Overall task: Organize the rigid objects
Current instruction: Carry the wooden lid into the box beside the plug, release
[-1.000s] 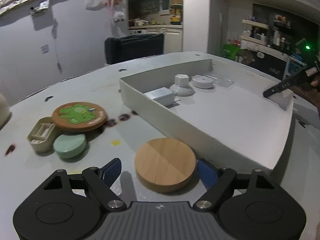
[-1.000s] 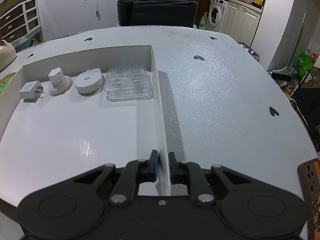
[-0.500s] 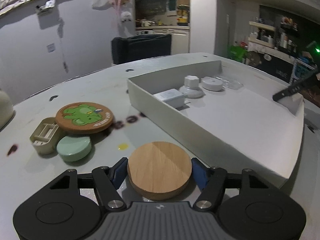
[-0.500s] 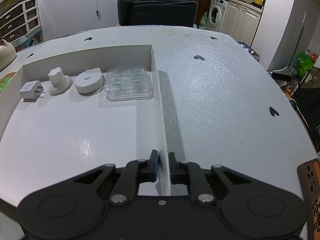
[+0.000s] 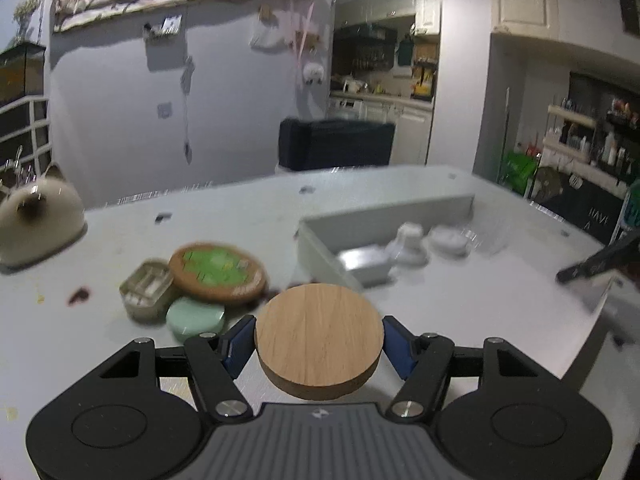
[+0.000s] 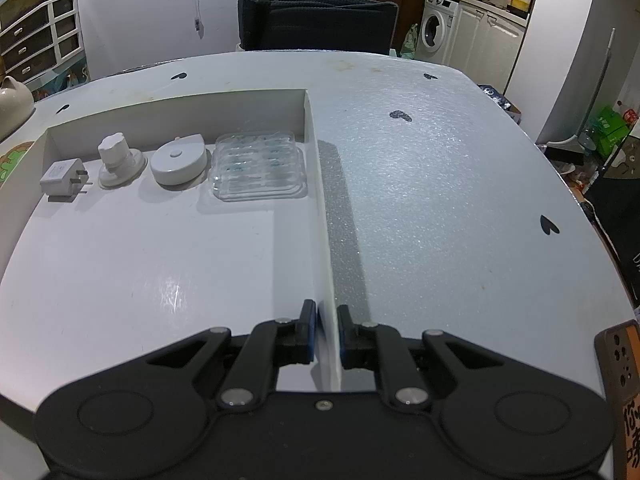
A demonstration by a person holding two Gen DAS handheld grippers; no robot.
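The left tongs (image 5: 319, 344) are clamped on a round wooden disc (image 5: 319, 338), which hangs clear above the desk (image 6: 440, 184) just beside the near wall of the white tray (image 6: 320, 216). To the disc's left lie a mint-green round piece (image 5: 195, 318), a cork coaster with a green picture (image 5: 218, 272) whose edge lettering is too blurred to read, and a beige slotted case (image 5: 146, 288). Along the tray's far end sit a white plug adapter (image 6: 62, 179), a white knob on a base (image 6: 120, 162), a white round puck (image 6: 180, 162) and a clear plastic blister pack (image 6: 260, 170). The right tongs (image 6: 325, 330) are pinched together on the tray's right wall.
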